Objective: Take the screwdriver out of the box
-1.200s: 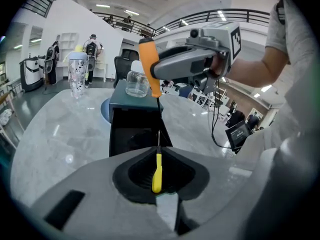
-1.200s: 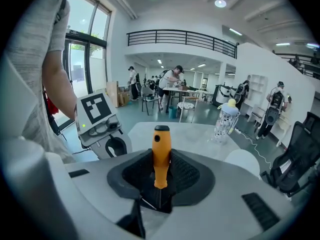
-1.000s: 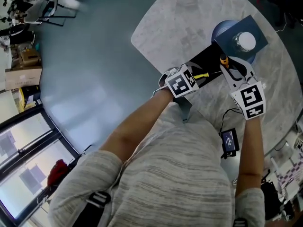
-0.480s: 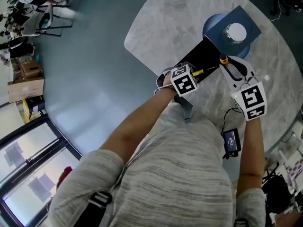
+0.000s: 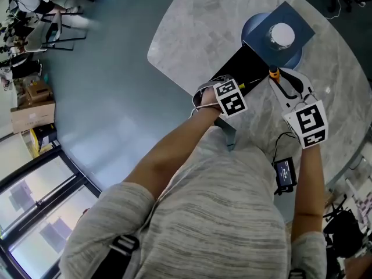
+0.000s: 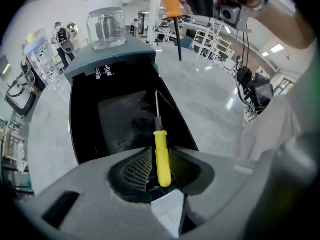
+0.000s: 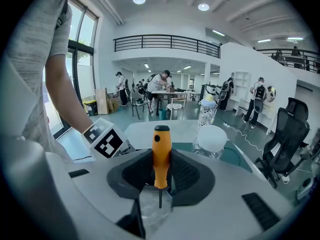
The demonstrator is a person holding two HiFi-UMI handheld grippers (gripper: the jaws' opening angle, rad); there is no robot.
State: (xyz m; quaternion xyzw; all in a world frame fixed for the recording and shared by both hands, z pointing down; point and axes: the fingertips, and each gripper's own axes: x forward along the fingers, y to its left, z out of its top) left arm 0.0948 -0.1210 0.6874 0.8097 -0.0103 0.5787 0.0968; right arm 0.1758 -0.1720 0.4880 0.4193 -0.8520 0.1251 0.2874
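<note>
A black open box (image 5: pixel 247 67) lies on the round marble table (image 5: pixel 197 34). Inside it rests a yellow screwdriver (image 6: pixel 161 154), shaft pointing away into the box (image 6: pixel 100 119). My left gripper (image 5: pixel 239 86) points steeply down into the box. Its handle lies between the left gripper's (image 6: pixel 160 168) pads, which stand close on both sides without visibly pressing. Just right of the box and above the table, my right gripper (image 5: pixel 279 79) is shut on an orange screwdriver (image 7: pixel 161 154), whose thin shaft (image 6: pixel 178 36) hangs downward.
A clear jar with a white lid (image 5: pixel 282 35) stands on a dark blue lid over a blue round base (image 5: pixel 256 28) behind the box. A small black device (image 5: pixel 283 173) hangs by a cable near my body. The table's edge runs close at the left.
My left gripper has dropped down over the yellow screwdriver, tipping more steeply into the box. The right gripper still holds the orange screwdriver beside the box.
</note>
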